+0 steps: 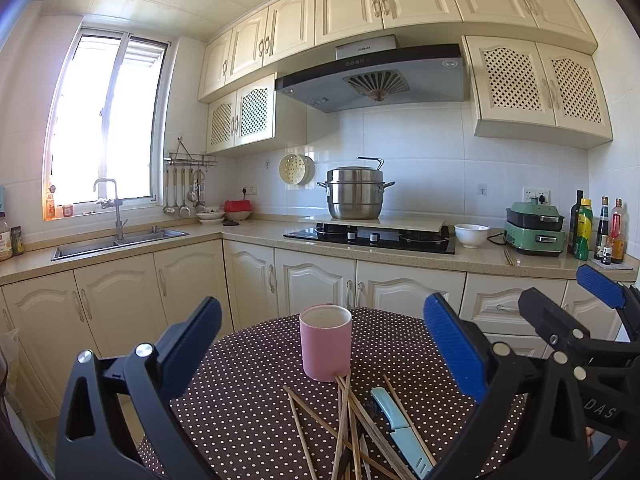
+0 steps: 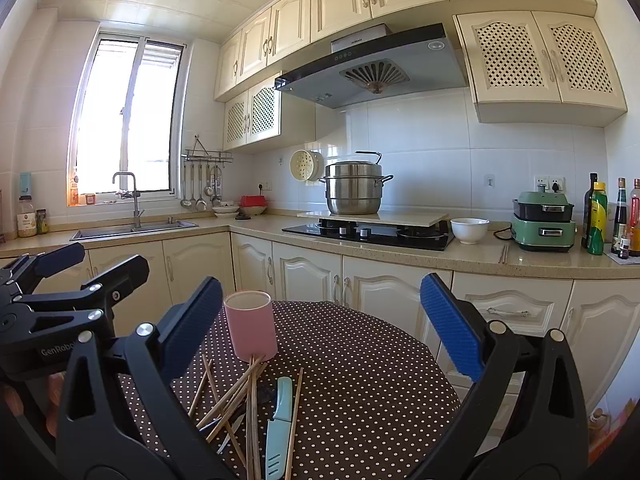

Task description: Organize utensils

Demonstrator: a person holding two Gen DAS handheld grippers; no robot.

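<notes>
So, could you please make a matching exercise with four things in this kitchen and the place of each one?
Things:
1. cup
2. pot
3. bowl
4. knife

Places:
A. on the counter, right of the stove
B. lying among the chopsticks
C. on a board over the stove
D. upright on the dotted table

Pairs: 1-D, 2-C, 3-A, 4-B

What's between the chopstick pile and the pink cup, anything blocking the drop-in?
Nothing visible. The chopsticks lie loose right in front of the pink cup, whose mouth is open. A light-blue knife lies among them. Left gripper and right gripper are both open, empty.
</notes>
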